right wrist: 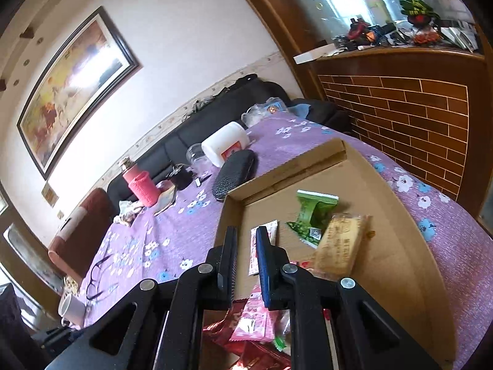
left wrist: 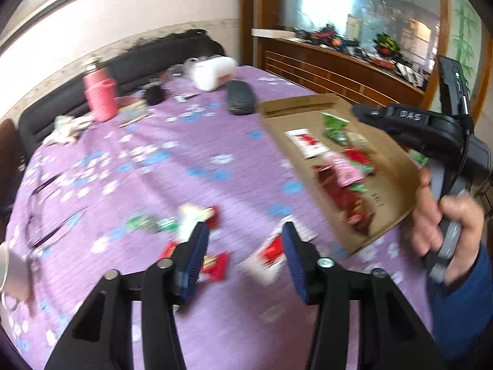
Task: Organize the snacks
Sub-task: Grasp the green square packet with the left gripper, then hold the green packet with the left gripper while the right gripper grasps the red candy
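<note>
The snacks sit in two groups. Most lie in the cardboard box (right wrist: 385,215): a green packet (right wrist: 314,212) toward its far end, a tan bar (right wrist: 339,246) at its 4 o'clock, a white-and-red sachet (right wrist: 271,231) at its 9 o'clock, and pink and red wrappers (right wrist: 252,320) heaped at the near end. The box is tipped up off the purple cloth (left wrist: 138,160). The right gripper (right wrist: 246,246) has its fingers nearly together on the box's left wall, which looks pinched between the pads. A hand (left wrist: 446,225) grips that tool's handle.

Loose snacks (left wrist: 212,262) lie on the cloth at 8 o'clock from the box, red, green and white, blurred. The left gripper (left wrist: 243,252) hangs over them with fingers apart and nothing between them.

Farther off, at 11 o'clock: a black case (left wrist: 240,97), a white jar (left wrist: 212,72) on its side, a pink bottle (left wrist: 100,92). Glasses (right wrist: 98,274) and a mug (right wrist: 72,308) sit at the cloth's left edge.
</note>
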Demonstrator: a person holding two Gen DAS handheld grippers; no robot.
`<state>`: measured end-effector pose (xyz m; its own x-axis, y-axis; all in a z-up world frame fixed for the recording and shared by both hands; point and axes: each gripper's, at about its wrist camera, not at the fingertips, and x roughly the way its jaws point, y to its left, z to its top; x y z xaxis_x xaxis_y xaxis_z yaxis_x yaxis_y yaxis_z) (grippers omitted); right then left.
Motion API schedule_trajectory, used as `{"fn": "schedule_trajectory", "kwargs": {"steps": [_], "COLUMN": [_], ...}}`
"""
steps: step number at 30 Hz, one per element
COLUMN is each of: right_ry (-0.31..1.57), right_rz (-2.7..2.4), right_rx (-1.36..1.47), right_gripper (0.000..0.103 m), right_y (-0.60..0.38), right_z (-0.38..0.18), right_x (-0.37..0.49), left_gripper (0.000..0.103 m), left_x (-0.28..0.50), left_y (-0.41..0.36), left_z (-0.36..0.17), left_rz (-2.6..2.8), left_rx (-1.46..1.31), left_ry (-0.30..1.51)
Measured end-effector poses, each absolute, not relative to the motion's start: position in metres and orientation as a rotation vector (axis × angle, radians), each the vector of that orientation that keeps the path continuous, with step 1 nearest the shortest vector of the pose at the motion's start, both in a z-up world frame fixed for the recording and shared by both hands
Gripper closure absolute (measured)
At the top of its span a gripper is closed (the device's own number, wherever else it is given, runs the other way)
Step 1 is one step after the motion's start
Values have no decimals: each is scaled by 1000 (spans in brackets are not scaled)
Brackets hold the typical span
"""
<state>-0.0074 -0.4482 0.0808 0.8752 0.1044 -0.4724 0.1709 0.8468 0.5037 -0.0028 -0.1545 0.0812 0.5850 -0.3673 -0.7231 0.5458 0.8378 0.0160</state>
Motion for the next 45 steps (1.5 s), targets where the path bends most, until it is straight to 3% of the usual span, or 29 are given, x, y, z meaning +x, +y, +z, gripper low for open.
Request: {"fn": "schedule_trajectory", "kwargs": {"steps": [4, 12, 21, 24, 28, 37, 45], "right_ry": [530, 543, 534, 527, 519, 561, 825], "right_rz": [-32, -36, -15, -5, 24, 166, 473], "right_rx": [582, 576, 573, 563, 539, 430, 285], "right_gripper": [89, 89, 89, 89, 89, 89, 89], "right_y": [-448, -447, -444, -440, -433, -391, -286], "right_z": [76, 74, 76, 77, 80, 86, 73], "right_x": [-5, -5, -7, -8, -8, -2, 18], "left_gripper": [31, 30, 28, 31, 60, 63, 63], "left_x": [4, 37, 34, 35, 34, 43, 58], "left_y": [-111, -82, -94, -100, -102, -81, -39], "left_z": [79, 46, 27, 17, 16, 32, 47], "left_rz": [-471, -526, -463, -450, -414, -359, -262], "left_rx": [208, 73, 181, 231, 249, 162, -24], "left_ry": [762, 960, 966, 984, 958, 906, 895]}}
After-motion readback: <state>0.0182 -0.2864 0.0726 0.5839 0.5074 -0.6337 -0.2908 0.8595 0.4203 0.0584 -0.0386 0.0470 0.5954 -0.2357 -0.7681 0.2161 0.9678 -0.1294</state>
